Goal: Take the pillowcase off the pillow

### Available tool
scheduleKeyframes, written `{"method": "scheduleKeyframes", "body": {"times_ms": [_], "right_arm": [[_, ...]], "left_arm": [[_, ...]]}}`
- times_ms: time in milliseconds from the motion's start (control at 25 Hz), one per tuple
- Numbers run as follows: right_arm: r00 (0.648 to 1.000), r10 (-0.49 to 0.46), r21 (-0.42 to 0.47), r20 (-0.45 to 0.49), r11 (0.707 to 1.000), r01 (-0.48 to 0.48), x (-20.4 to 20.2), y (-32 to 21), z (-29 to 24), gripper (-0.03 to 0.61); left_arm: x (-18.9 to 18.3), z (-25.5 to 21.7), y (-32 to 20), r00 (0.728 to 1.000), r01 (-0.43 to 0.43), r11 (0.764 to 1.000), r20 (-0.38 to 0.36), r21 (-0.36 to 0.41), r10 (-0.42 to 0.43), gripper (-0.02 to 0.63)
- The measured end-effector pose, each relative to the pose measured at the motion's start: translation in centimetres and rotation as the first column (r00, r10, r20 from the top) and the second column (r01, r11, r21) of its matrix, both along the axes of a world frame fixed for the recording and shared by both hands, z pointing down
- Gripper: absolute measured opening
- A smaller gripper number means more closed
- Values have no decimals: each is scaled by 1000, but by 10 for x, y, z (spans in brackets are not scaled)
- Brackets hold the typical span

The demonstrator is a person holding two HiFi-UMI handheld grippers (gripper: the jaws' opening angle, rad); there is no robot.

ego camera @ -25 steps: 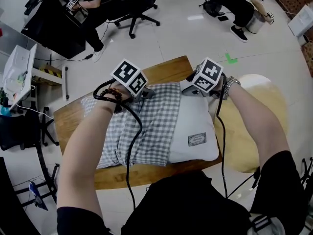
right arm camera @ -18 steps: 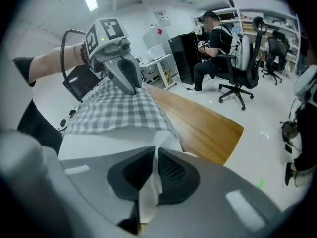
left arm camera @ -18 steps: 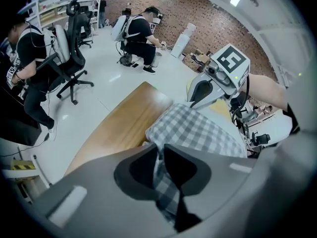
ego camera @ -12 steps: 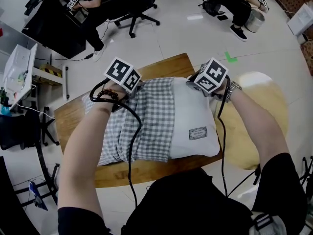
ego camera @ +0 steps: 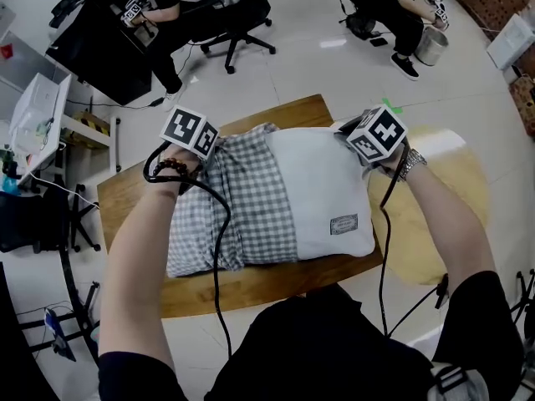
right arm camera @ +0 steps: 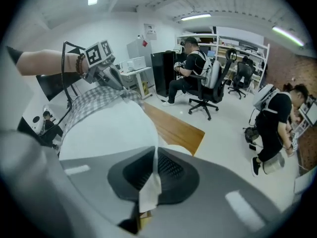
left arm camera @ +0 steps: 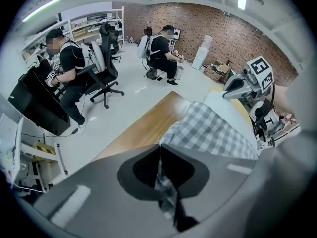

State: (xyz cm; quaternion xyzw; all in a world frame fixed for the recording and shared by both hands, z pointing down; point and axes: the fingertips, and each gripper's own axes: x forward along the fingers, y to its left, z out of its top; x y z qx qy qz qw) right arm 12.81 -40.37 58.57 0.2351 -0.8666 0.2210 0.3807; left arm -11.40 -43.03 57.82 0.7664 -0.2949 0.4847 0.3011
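Note:
A white pillow (ego camera: 322,192) lies on the wooden table (ego camera: 251,284), its left part still inside a grey-and-white checked pillowcase (ego camera: 238,215). At the far edge, my left gripper (ego camera: 214,150) is shut on the pillowcase's bunched checked cloth (left arm camera: 163,190). My right gripper (ego camera: 348,131) is shut on the far right corner of the pillow; white fabric (right arm camera: 148,190) shows pinched between its jaws. The pillow's bare right half carries a small label (ego camera: 343,225). In the left gripper view the right gripper (left arm camera: 232,88) shows across the pillow.
A pale round table (ego camera: 447,199) stands right of the wooden one. People sit on office chairs (ego camera: 238,11) beyond the far edge. A white rack (ego camera: 33,119) with cables stands at the left. Black cables trail from both grippers over my arms.
Both grippers have closed and pulled apart, the left one leftward with the checked cloth, the right one rightward and up. The pillowcase has slid left, baring more white pillow.

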Motion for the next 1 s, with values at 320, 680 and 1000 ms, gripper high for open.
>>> {"method": "scheduleKeyframes", "body": {"times_ms": [320, 680, 1000], "right_arm": [[995, 85, 56, -52, 995, -82, 26, 22, -9, 8], [992, 106, 100, -70, 990, -99, 19, 21, -10, 8], [993, 92, 171, -74, 982, -78, -3, 30, 2, 62]], "left_arm": [[-48, -13, 25, 995, 94, 994, 10, 49, -95, 9], [-66, -16, 34, 994, 110, 990, 0, 84, -110, 9], [-58, -17, 43, 1000, 17, 984, -10, 176, -16, 25]]}}
